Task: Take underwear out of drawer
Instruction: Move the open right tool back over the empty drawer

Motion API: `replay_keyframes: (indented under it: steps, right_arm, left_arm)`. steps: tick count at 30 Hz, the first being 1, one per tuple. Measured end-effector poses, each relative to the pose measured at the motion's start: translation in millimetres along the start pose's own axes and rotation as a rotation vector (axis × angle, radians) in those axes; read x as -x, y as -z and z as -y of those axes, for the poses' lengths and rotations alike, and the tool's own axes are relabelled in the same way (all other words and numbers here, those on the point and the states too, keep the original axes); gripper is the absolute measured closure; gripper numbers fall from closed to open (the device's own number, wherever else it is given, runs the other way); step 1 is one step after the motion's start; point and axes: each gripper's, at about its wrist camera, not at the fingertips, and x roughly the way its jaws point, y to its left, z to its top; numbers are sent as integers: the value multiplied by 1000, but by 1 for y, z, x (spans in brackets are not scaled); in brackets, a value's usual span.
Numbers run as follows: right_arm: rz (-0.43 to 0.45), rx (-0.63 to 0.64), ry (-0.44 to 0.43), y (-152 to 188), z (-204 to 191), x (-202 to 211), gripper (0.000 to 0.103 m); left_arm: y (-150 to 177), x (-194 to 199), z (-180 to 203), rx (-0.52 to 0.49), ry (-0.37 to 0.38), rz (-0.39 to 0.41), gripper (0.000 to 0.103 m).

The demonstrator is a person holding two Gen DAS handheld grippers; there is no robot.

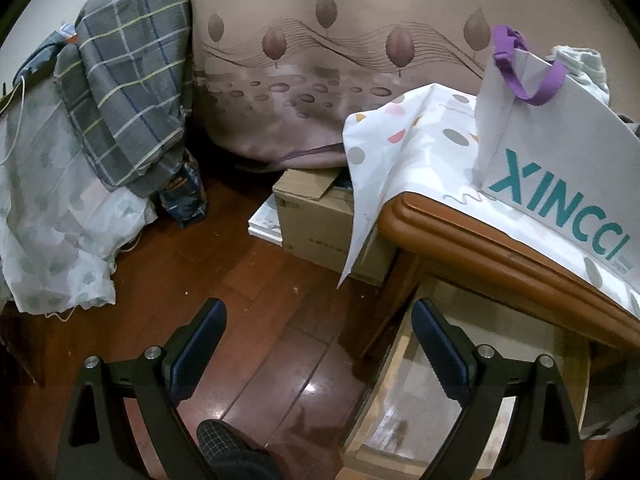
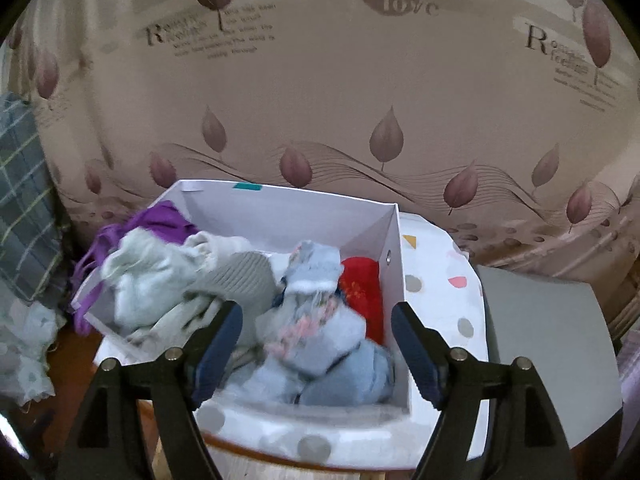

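Observation:
In the right wrist view a white paper bag (image 2: 280, 204) stands open on a polka-dot cloth, filled with several pieces of clothing: pale green fabric (image 2: 152, 280), a grey ribbed piece (image 2: 244, 276), light blue underwear (image 2: 320, 332) and a red piece (image 2: 362, 292). My right gripper (image 2: 316, 346) is open and empty just above the light blue underwear. My left gripper (image 1: 318, 344) is open and empty, low over the wooden floor beside the table. The bag (image 1: 560, 168) reads XINCCI in the left wrist view. No drawer shows.
A wooden table edge (image 1: 480, 240) carries the polka-dot cloth (image 1: 404, 152). A cardboard box (image 1: 316, 216) sits on the floor beneath it. A plaid blanket (image 1: 132, 92) and white bedding (image 1: 48, 216) hang at left. A leaf-print curtain (image 2: 320, 80) is behind. A grey board (image 2: 548, 320) lies right.

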Motion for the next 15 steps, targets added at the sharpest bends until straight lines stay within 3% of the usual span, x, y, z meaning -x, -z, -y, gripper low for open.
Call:
replay_keyframes:
  steps: [5, 15]
  right_arm:
    - [25, -10, -40, 44, 6, 35, 24]
    - [-33, -84, -84, 157, 5, 51, 24]
  left_arm:
    - [4, 4, 12, -52, 0, 12, 11]
    - [20, 16, 41, -161, 35, 33, 11]
